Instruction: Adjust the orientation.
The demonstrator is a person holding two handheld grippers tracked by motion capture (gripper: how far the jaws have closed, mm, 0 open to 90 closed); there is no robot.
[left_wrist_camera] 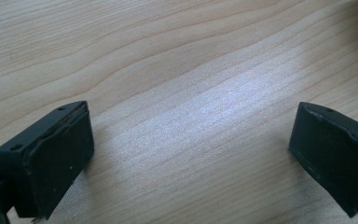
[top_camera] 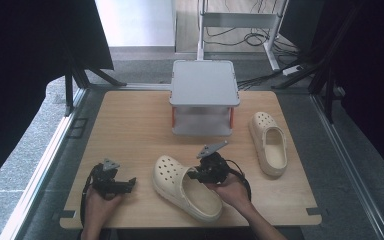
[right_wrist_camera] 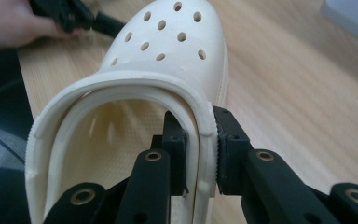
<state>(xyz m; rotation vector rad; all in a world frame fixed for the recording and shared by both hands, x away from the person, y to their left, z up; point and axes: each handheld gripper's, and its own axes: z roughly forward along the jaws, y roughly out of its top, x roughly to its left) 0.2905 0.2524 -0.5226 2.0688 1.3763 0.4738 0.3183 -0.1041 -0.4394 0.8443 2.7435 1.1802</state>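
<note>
A cream clog [top_camera: 185,185] with holes in its toe lies at the front middle of the wooden table [top_camera: 130,125]. My right gripper [top_camera: 202,175] is shut on the clog's side wall; in the right gripper view the two pads pinch the rim of the clog [right_wrist_camera: 168,56], one inside and one outside, at my right gripper [right_wrist_camera: 200,154]. A second cream clog [top_camera: 269,142] lies toe away at the right. My left gripper [top_camera: 127,185] rests low at the front left, open; in the left gripper view its jaws stand wide apart over bare wood at my left gripper [left_wrist_camera: 191,144].
A grey two-tier stand [top_camera: 205,95] with orange posts sits at the table's back middle. Black curtains hang left and right. The table's front edge lies close below both hands. The other hand [right_wrist_camera: 9,21] shows at the top left of the right gripper view.
</note>
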